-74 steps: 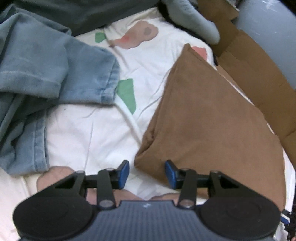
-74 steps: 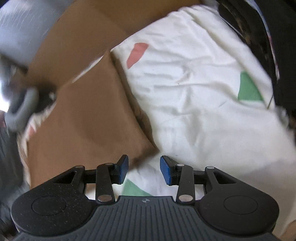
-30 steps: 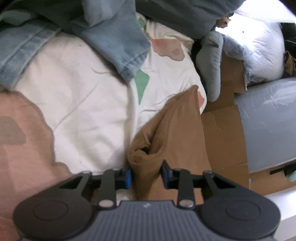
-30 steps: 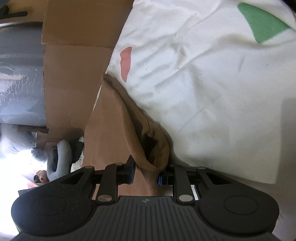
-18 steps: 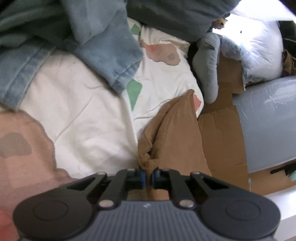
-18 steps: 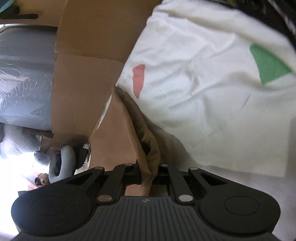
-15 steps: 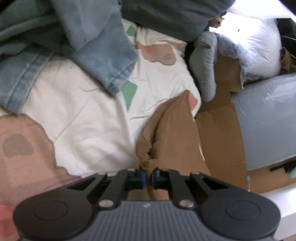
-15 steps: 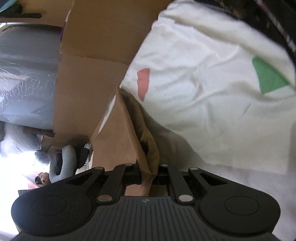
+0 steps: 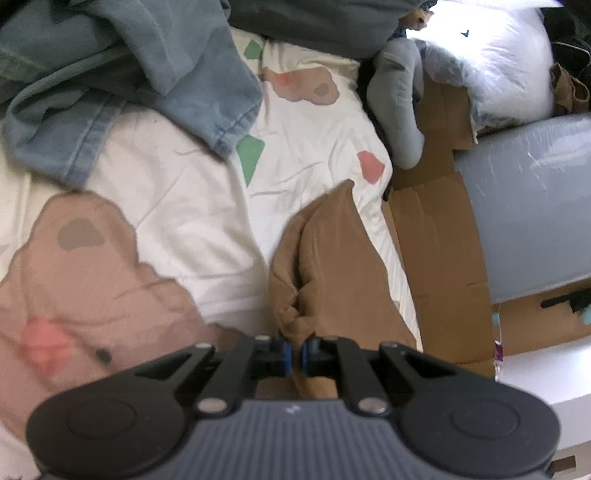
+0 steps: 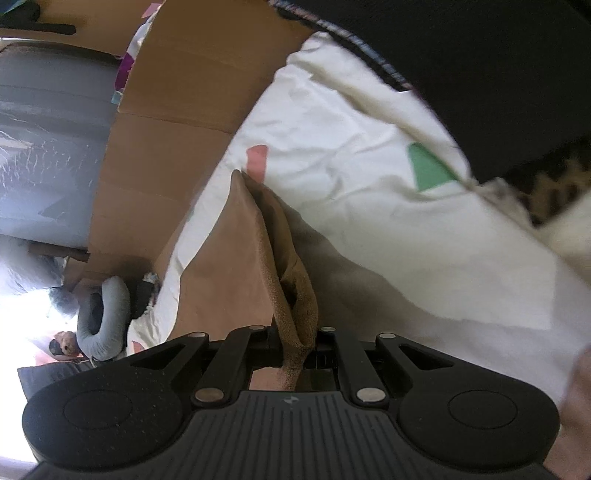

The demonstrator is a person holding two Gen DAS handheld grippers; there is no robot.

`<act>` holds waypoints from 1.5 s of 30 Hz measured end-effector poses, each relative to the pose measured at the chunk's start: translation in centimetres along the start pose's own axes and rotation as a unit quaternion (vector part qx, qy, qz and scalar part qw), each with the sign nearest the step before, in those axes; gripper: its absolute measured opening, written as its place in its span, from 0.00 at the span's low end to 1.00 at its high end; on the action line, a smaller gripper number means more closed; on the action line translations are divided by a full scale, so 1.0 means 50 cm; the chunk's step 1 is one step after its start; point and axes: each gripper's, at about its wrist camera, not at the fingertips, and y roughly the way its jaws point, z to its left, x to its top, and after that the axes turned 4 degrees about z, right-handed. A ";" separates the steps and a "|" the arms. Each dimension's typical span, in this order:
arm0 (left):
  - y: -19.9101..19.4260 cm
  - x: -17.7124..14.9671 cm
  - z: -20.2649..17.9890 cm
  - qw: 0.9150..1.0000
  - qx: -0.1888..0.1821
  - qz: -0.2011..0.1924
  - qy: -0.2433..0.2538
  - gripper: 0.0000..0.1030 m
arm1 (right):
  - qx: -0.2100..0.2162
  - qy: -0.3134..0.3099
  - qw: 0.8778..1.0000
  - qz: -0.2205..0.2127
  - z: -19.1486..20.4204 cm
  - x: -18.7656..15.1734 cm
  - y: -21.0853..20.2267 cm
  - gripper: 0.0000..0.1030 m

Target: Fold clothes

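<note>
A brown garment lies folded near the edge of a white bed sheet with coloured patches. My left gripper is shut on one near corner of it, the cloth bunched up between the blue pads. In the right wrist view the same brown garment rises off the sheet, and my right gripper is shut on its other near corner, the fabric pinched and hanging over the pads. Both held corners are lifted; the far end still rests on the bed.
A blue denim garment and a dark grey one lie heaped at the far side of the bed. Flattened cardboard, a grey neck pillow and a grey plastic-wrapped slab sit beside the bed. Black fabric fills the right wrist view's upper right.
Both grippers went from open around the garment's near corners to shut on them. Since then both have risen, pulling the brown cloth up off the sheet.
</note>
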 end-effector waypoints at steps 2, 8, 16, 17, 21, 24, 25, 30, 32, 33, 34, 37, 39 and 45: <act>-0.008 -0.005 -0.004 1.000 0.004 0.008 0.001 0.05 | -0.011 0.004 1.000 0.000 0.003 -0.005 -0.020 0.05; -0.032 -0.011 -0.021 1.000 0.016 0.025 0.009 0.05 | -0.026 -0.025 0.999 0.006 0.035 -0.009 -0.071 0.05; -0.043 -0.009 -0.042 0.998 0.036 0.043 0.029 0.05 | -0.018 -0.024 1.000 0.006 0.014 -0.031 -0.104 0.05; -0.045 -0.010 -0.043 0.998 0.040 0.045 0.028 0.05 | -0.018 -0.022 1.000 0.006 0.008 -0.036 -0.107 0.05; -0.052 -0.015 -0.053 0.997 0.055 0.049 0.033 0.05 | -0.020 -0.013 1.000 0.008 -0.016 -0.051 -0.111 0.05; -0.049 -0.021 -0.051 0.995 0.068 0.054 0.038 0.05 | -0.019 -0.005 1.000 0.008 -0.037 -0.062 -0.111 0.05; -0.047 -0.022 -0.049 0.995 0.073 0.055 0.039 0.05 | -0.019 -0.001 1.000 0.009 -0.045 -0.066 -0.110 0.05; -0.037 -0.028 -0.038 0.994 0.081 0.062 0.047 0.05 | -0.030 0.016 0.999 0.013 -0.084 -0.077 -0.091 0.05; -0.030 -0.031 -0.025 0.993 0.083 0.064 0.044 0.05 | -0.039 0.019 0.999 0.016 -0.097 -0.079 -0.085 0.06; -0.027 -0.033 -0.017 0.994 0.083 0.065 0.042 0.05 | -0.045 0.019 0.999 0.018 -0.104 -0.080 -0.081 0.06; -0.023 -0.035 -0.008 0.994 0.081 0.065 0.039 0.05 | -0.053 0.021 0.998 0.019 -0.112 -0.081 -0.078 0.07; -0.014 -0.043 0.015 0.994 0.075 0.065 0.035 0.05 | -0.089 0.046 0.995 0.016 -0.142 -0.084 -0.079 0.12; -0.009 -0.048 0.026 0.994 0.076 0.070 0.037 0.06 | -0.100 0.043 0.994 0.013 -0.147 -0.081 -0.093 0.13; 0.008 -0.051 0.056 0.991 0.073 0.103 0.039 0.08 | -0.131 -0.007 0.991 -0.004 -0.108 -0.054 -0.145 0.26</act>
